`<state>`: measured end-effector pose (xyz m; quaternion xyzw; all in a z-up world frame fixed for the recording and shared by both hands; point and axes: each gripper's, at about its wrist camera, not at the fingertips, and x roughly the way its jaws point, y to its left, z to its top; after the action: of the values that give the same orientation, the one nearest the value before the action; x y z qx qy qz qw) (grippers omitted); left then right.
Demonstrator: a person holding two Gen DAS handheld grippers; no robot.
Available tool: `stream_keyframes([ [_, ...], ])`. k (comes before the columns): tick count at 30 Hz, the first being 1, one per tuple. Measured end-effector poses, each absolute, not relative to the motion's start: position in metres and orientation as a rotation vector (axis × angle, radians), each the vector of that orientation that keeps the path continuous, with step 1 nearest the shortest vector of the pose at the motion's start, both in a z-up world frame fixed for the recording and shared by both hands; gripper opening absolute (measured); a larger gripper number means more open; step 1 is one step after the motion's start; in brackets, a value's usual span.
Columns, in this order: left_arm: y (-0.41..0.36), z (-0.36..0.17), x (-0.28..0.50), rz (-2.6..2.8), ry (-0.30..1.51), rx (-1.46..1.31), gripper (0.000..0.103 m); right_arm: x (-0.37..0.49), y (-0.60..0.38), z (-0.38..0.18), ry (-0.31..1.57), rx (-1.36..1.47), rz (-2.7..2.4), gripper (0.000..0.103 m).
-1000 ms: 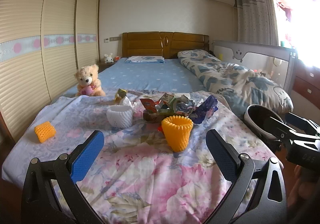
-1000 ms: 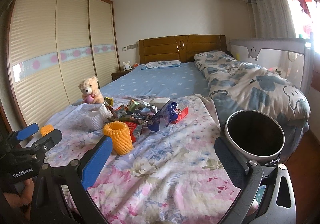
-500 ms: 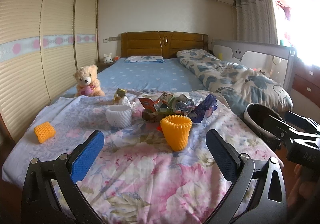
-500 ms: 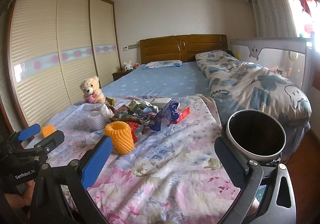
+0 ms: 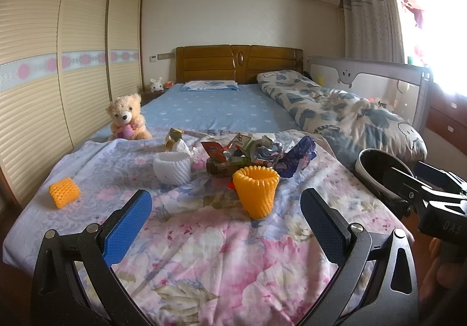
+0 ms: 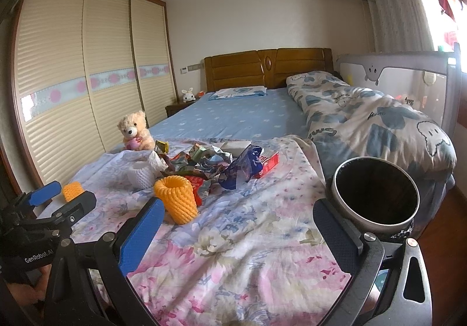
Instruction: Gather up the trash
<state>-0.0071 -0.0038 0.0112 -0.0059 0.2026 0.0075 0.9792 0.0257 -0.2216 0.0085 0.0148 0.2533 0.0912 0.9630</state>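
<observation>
A heap of crumpled wrappers (image 5: 248, 151) (image 6: 210, 162) lies on the floral sheet near the bed's foot. In front of it stands an orange foam net sleeve (image 5: 256, 191) (image 6: 176, 197); a white one (image 5: 172, 167) (image 6: 143, 174) sits to its left. Another orange sleeve (image 5: 64, 192) (image 6: 72, 190) lies far left. A dark round bin (image 5: 379, 171) (image 6: 375, 190) stands at the bed's right edge. My left gripper (image 5: 226, 218) is open and empty, short of the orange sleeve. My right gripper (image 6: 238, 231) is open and empty beside the bin.
A teddy bear (image 5: 126, 117) (image 6: 135, 130) sits at the left edge of the bed. A rumpled patterned quilt (image 5: 344, 113) lies along the right side against a grey bed rail (image 6: 408, 75). A wardrobe (image 5: 58, 69) lines the left wall.
Both views have shifted very slightly; the trash and bin look a touch closer. Both grippers stay open and nothing has been picked up.
</observation>
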Motion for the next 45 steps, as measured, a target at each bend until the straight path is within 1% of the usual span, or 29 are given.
stream_keyframes([
  [9, -0.005, 0.010, -0.007, 0.015, 0.411, -0.011, 0.103, 0.025, -0.218, 0.005, 0.518, 0.033, 0.190, 0.102],
  [15, -0.005, -0.003, -0.002, 0.011, 0.436, -0.017, 0.103, 0.026, -0.216, 0.001, 0.532, 0.044, 0.198, 0.102],
  [23, -0.001, -0.016, 0.019, 0.004, 0.517, -0.017, 0.103, 0.040, -0.221, -0.008, 0.597, 0.088, 0.222, 0.102],
  [29, -0.002, -0.029, 0.045, -0.004, 0.595, -0.018, 0.103, 0.076, -0.237, -0.021, 0.671, 0.118, 0.231, 0.101],
  [34, -0.007, -0.038, 0.066, -0.016, 0.649, -0.027, 0.103, 0.106, -0.243, -0.033, 0.723, 0.137, 0.235, 0.096],
  [37, -0.011, -0.042, 0.078, -0.022, 0.673, -0.032, 0.103, 0.124, -0.242, -0.041, 0.757, 0.144, 0.243, 0.091],
  [39, -0.014, -0.045, 0.088, -0.024, 0.686, -0.031, 0.103, 0.136, -0.242, -0.047, 0.785, 0.152, 0.252, 0.085],
  [41, -0.016, -0.048, 0.097, -0.031, 0.703, -0.033, 0.103, 0.150, -0.242, -0.054, 0.811, 0.166, 0.262, 0.082],
  [45, -0.021, -0.053, 0.114, -0.038, 0.729, -0.028, 0.100, 0.175, -0.241, -0.064, 0.848, 0.195, 0.279, 0.081],
])
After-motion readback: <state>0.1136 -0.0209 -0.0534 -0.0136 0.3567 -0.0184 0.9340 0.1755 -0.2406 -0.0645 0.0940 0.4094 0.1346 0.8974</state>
